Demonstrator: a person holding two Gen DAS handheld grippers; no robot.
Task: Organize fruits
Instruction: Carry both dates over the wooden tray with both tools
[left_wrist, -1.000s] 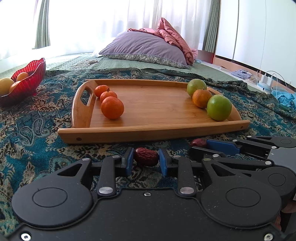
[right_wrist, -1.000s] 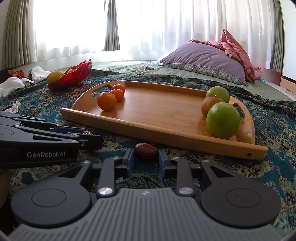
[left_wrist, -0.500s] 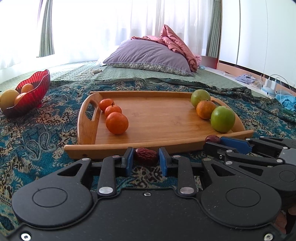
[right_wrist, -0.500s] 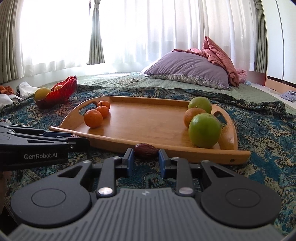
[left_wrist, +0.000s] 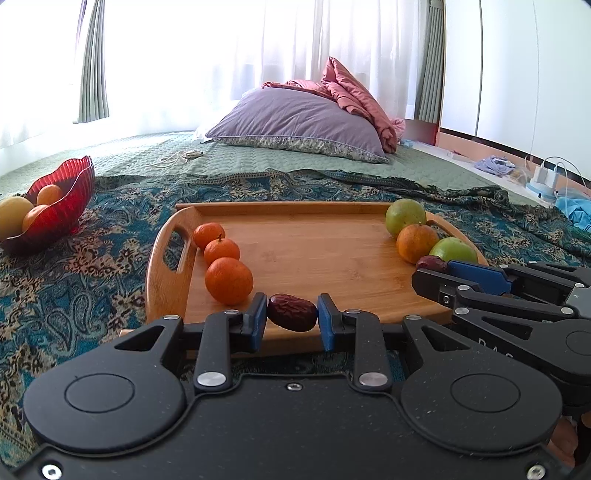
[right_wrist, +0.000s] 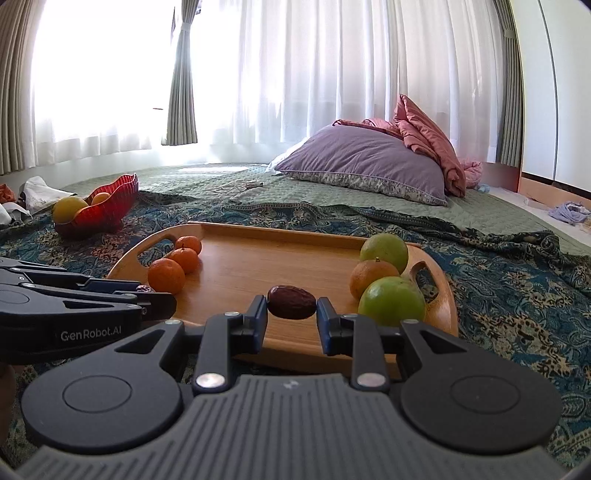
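My left gripper (left_wrist: 291, 317) is shut on a wrinkled red date (left_wrist: 291, 312), held just above the near rim of the wooden tray (left_wrist: 314, 254). My right gripper (right_wrist: 291, 314) is shut on a second red date (right_wrist: 291, 301), also over the tray's near edge. In the left wrist view the right gripper (left_wrist: 424, 271) comes in from the right with its date (left_wrist: 430, 263). Three tangerines (left_wrist: 228, 280) line the tray's left side. Two green fruits (right_wrist: 391, 301) and an orange (right_wrist: 373, 278) sit on its right side.
A red glass bowl (left_wrist: 70, 192) with orange and yellow fruit stands on the patterned blue cloth (left_wrist: 74, 288) to the left. A purple pillow (left_wrist: 295, 125) and a pink blanket lie behind the tray. Chargers and clothes lie at the far right.
Both grippers have risen with their dates from the cloth in front of the tray and moved forward over its near rim. Both grips stay shut.
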